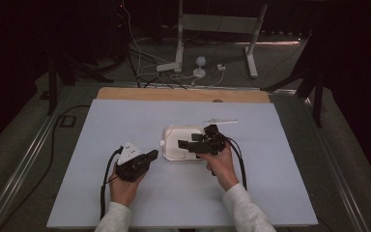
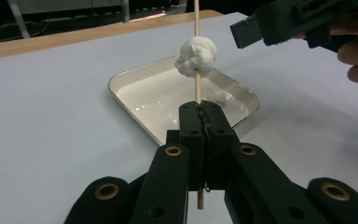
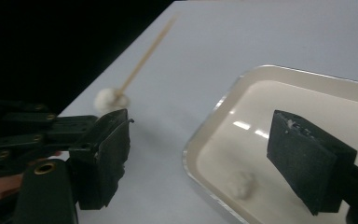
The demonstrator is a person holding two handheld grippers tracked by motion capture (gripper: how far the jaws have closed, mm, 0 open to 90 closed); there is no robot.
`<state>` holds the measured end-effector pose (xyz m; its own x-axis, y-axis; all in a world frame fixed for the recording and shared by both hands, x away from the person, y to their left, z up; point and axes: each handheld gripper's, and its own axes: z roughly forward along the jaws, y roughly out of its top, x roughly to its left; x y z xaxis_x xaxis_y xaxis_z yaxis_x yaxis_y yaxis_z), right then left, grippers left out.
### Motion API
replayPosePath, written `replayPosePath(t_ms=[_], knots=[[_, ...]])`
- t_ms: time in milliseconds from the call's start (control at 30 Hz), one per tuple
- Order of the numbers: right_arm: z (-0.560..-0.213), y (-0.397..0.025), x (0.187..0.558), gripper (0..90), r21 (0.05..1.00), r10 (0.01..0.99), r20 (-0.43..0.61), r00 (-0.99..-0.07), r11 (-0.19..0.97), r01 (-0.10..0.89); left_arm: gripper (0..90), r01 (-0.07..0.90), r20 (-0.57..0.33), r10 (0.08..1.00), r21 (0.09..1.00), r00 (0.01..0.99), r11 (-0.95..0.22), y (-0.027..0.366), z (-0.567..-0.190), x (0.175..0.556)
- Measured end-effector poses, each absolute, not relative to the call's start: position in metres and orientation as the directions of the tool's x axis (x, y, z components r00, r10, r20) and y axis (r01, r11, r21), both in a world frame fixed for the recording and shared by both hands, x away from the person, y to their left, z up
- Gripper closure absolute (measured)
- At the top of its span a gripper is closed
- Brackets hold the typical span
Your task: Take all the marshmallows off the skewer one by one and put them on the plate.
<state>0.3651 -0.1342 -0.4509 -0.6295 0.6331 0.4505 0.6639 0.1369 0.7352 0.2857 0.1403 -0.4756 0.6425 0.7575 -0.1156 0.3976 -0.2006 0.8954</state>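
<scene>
My left gripper (image 2: 200, 116) clamped on skewer (image 2: 196, 86) with white lump (image 2: 195, 57), skewer top cut off, my right gripper (image 3: 200, 158) wide open, holding nothing, over tray (image 3: 256, 79), blurry bit (image 3: 242, 185) inside

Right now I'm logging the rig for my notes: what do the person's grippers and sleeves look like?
Both the left gripper and the right gripper are black, with two blocky flat-faced jaws on arms that carry brass-ringed holes. A grey three-cornered plate tops the left one. A black cable trails from each. The sleeves are light grey.
</scene>
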Motion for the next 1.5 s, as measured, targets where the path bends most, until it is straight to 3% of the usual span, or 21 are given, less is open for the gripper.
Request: replayPosePath(t_ms=[433,733,900,1167,1500], knots=[[-0.446,-0.115,0.355,21.6,0.735,0.568,0.488,-0.663,0.143,0.663,89.7,0.39,-0.129,0.748,0.902,0.652,-0.185,0.136,-0.473,0.285],[-0.449,-0.104,0.351,28.6,0.73,0.529,0.503,-0.683,0.162,0.664,89.7,0.385,-0.132,0.734,0.903,0.666,-0.188,0.13,-0.474,0.285],[-0.451,-0.101,0.35,39.8,0.724,0.5,0.521,-0.691,0.17,0.669,89.7,0.384,-0.137,0.728,0.905,0.671,-0.183,0.128,-0.474,0.285],[-0.455,-0.101,0.354,66.3,0.687,0.471,0.592,-0.654,0.129,0.715,89.7,0.375,-0.145,0.717,0.911,0.682,-0.173,0.127,-0.473,0.284],[-0.458,-0.098,0.356,74.9,0.654,0.446,0.657,-0.608,0.063,0.754,90.0,0.375,-0.152,0.719,0.913,0.678,-0.161,0.127,-0.474,0.284]])
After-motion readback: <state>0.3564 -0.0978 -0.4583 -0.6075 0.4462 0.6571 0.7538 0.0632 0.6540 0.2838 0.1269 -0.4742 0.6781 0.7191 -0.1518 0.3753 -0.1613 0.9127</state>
